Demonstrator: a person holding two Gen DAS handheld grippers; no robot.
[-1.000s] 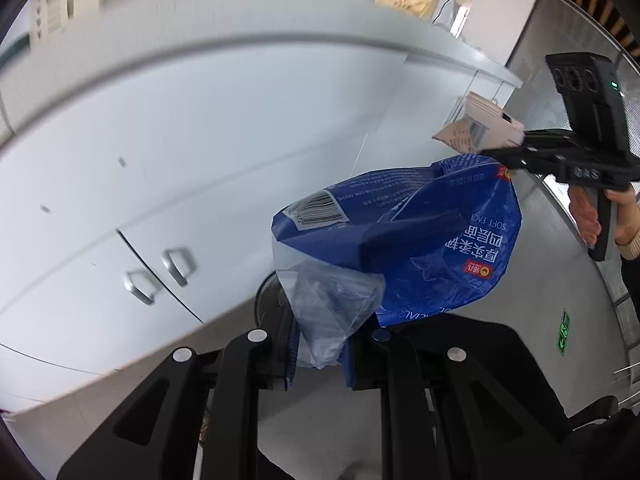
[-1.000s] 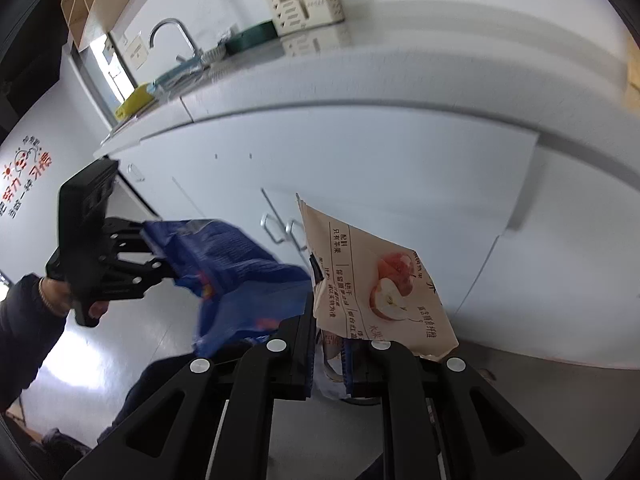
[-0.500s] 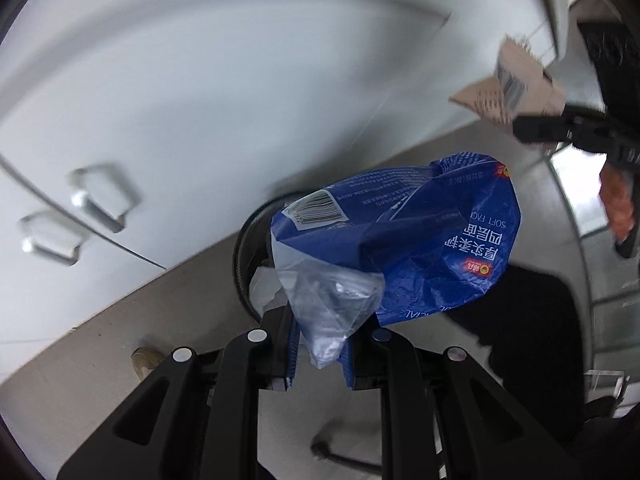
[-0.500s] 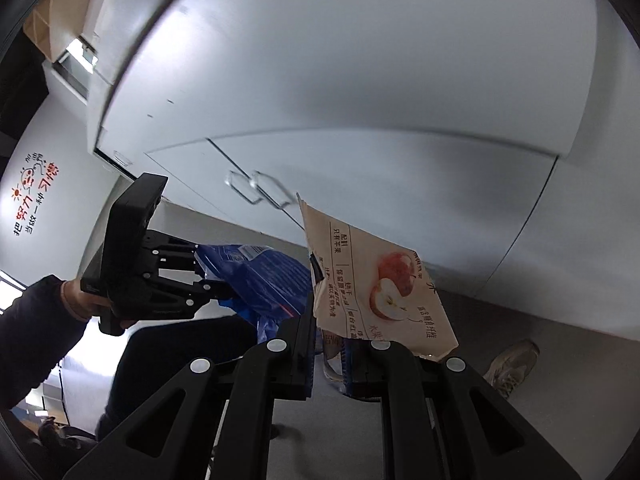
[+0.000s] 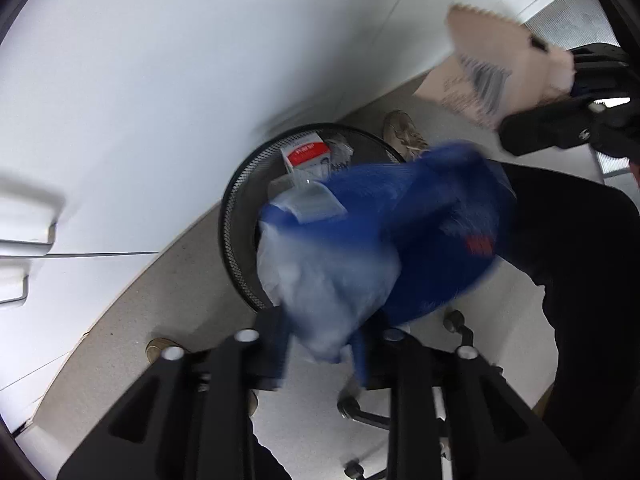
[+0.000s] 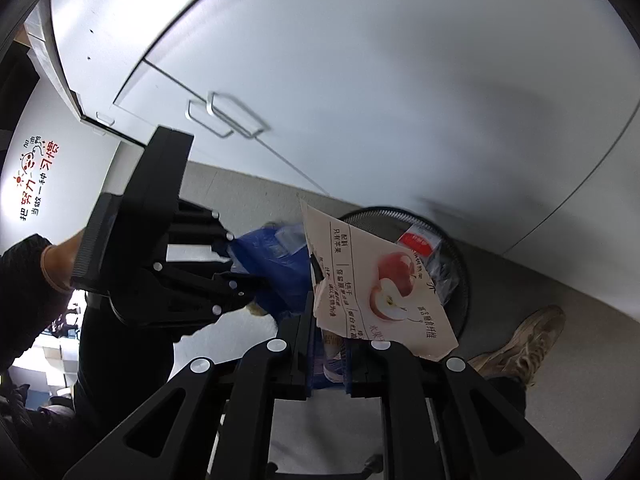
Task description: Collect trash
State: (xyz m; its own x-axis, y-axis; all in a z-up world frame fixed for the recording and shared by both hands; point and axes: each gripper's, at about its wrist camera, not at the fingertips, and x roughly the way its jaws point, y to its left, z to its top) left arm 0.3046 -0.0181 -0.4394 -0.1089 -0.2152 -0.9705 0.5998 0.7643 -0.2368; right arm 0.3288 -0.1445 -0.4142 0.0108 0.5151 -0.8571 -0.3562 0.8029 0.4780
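My left gripper (image 5: 320, 344) is shut on a crumpled blue plastic wrapper (image 5: 400, 232) and holds it over the near rim of a round black mesh trash bin (image 5: 236, 216). The bin holds a red-and-white carton (image 5: 306, 154) and other litter. My right gripper (image 6: 328, 356) is shut on a beige snack pouch with an apple picture (image 6: 384, 284), held above the same bin (image 6: 460, 264). In the right wrist view the left gripper (image 6: 236, 268) and blue wrapper (image 6: 276, 268) sit just left of the pouch. The pouch also shows in the left wrist view (image 5: 496, 68).
White cabinet doors with metal handles (image 6: 224, 112) stand right behind the bin. The person's shoes (image 6: 524, 344) and dark trouser legs (image 5: 580, 264) are on the grey floor beside the bin. A chair's caster base (image 5: 360, 408) is below my left gripper.
Both grippers have tilted down and moved toward the bin with their trash. The bin and floor now fill the views; the counter top has gone out of sight. The blue wrapper is blurred by motion.
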